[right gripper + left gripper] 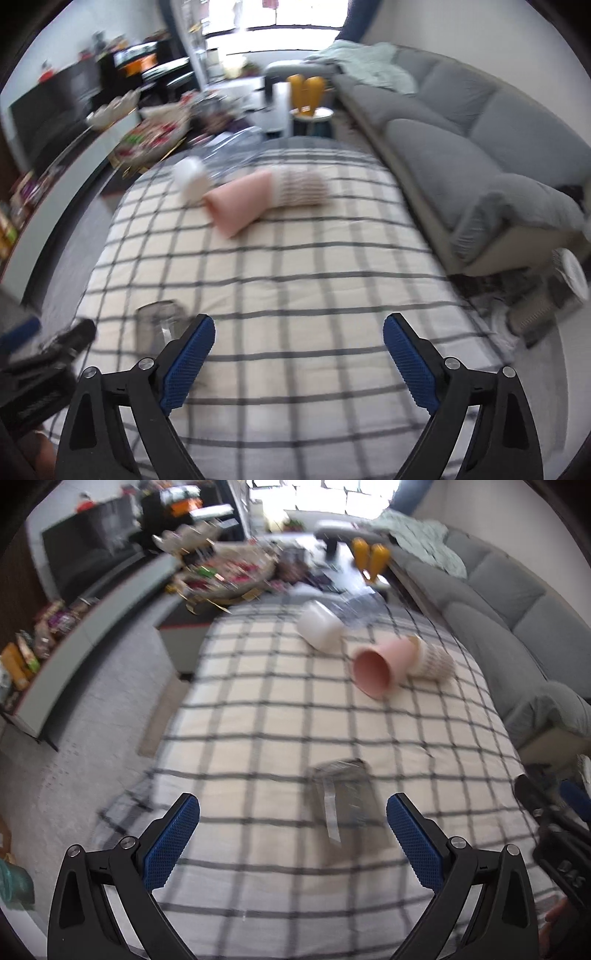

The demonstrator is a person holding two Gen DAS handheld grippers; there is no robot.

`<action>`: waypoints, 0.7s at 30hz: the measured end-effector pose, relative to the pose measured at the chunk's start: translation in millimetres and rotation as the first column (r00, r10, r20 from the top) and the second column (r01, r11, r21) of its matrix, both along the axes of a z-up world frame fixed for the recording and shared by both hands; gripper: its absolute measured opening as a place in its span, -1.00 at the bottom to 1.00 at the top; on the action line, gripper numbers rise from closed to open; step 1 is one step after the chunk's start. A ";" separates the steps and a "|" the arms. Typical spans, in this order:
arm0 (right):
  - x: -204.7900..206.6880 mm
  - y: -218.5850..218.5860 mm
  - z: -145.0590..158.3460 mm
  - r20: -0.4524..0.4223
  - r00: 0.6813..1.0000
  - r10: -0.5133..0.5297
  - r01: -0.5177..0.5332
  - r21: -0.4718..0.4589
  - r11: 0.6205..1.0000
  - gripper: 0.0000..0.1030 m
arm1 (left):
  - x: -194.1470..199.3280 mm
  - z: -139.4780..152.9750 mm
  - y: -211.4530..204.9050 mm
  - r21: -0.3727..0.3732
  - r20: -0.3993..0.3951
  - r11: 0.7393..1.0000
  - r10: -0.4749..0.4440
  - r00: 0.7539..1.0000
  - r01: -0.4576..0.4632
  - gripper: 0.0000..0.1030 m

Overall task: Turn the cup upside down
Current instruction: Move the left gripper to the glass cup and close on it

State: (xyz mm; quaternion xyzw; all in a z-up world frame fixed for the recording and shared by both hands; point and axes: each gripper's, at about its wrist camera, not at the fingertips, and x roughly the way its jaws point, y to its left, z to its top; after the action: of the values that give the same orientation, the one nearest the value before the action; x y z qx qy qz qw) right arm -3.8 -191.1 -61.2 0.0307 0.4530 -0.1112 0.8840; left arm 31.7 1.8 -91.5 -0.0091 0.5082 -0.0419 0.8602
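Note:
A clear glass cup (345, 801) stands on the checked tablecloth (258, 709), just ahead of my open, empty left gripper (293, 825), nearer its right finger. It also shows at the left of the right wrist view (159, 325), beside the left finger of my open, empty right gripper (299, 345). A pink cup (384, 662) lies on its side farther back, mouth toward me, touching a patterned cup (434, 661). A white cup (319, 626) lies on its side behind them. The frames are blurred.
A grey sofa (461, 122) runs along the right side of the table. A low cabinet with snacks (55, 657) is at the left. Cluttered items and yellow objects (371, 557) stand beyond the table's far end. The other gripper (557, 830) shows at the right edge.

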 end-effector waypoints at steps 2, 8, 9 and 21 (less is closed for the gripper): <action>-6.0 -16.7 8.5 -0.004 0.999 -0.041 0.041 -0.004 0.999 0.83 | 9.5 -6.8 -16.0 -0.011 -0.079 1.000 -0.018 0.997 0.017 1.00; -4.8 -49.0 13.1 -0.101 0.987 -0.124 0.129 0.048 0.990 0.86 | 39.5 -38.1 -46.9 -0.009 -0.397 0.999 -0.040 0.917 0.040 1.00; -4.4 -51.2 13.2 -0.104 0.986 -0.132 0.139 0.061 0.988 0.86 | 44.1 -42.6 -49.4 0.012 -0.429 0.999 -0.038 0.903 0.048 1.00; 46.6 -56.3 14.1 -0.099 0.984 -0.146 0.160 0.164 0.973 0.86 | 92.4 -98.1 -57.7 0.053 -0.711 0.997 -0.005 0.704 0.061 1.00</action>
State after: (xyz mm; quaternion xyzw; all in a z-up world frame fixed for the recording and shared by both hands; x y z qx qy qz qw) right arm 42.8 -247.4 -47.1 0.1366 0.4948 -0.1408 0.8466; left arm 124.1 -55.8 -189.6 0.0157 0.8011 -0.0321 0.5974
